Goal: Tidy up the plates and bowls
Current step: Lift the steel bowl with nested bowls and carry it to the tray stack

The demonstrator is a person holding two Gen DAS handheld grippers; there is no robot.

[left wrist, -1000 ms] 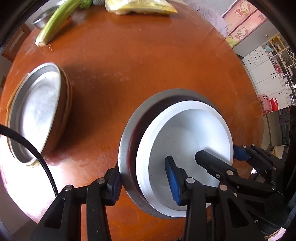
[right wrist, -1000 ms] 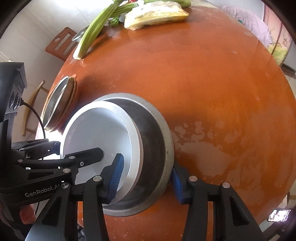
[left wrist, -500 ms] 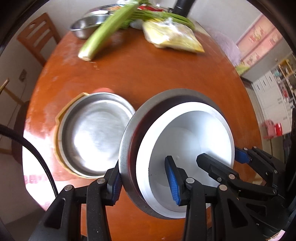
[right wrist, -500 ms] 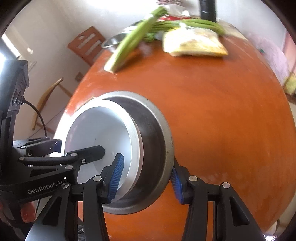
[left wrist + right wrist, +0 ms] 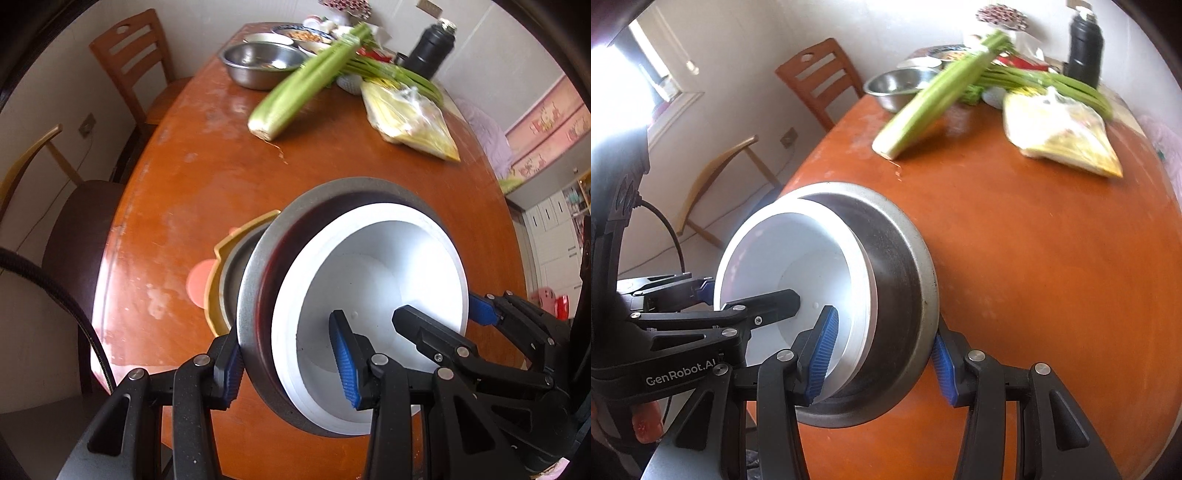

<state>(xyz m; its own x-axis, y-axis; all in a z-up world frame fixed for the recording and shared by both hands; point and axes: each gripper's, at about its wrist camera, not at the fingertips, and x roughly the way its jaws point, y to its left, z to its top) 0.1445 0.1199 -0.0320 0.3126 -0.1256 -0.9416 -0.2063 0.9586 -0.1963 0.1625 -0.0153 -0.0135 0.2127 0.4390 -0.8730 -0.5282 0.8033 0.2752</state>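
Where my two grippers meet, both are clamped on the same stack: a white bowl [image 5: 373, 295] nested in a steel bowl [image 5: 251, 295], held tilted above the table [image 5: 207, 192]. My left gripper [image 5: 290, 363] pinches the near-left rim, one blue pad outside the steel wall, the other inside the white bowl. My right gripper [image 5: 882, 350] does the same on the opposite rim — one pad inside the white bowl [image 5: 798, 280], one against the outside of the steel bowl [image 5: 905, 280].

Each camera catches the other tool reaching into the white bowl from the far side; the right view alone shows the lettering on the left tool's body.

Just behind the held stack, only the left view shows a second pile lying on the table — a grey dish [image 5: 232, 273] in a yellow tray [image 5: 221, 254], with something pink [image 5: 199, 284] under its edge. From the right view the held bowls hide that spot.

Farther off, both views show celery [image 5: 306, 85], a yellow bag [image 5: 410, 118], a steel basin [image 5: 262, 62], a black flask [image 5: 430, 48] and a wooden chair [image 5: 820, 81]. A second chair [image 5: 716, 177] stands nearer.
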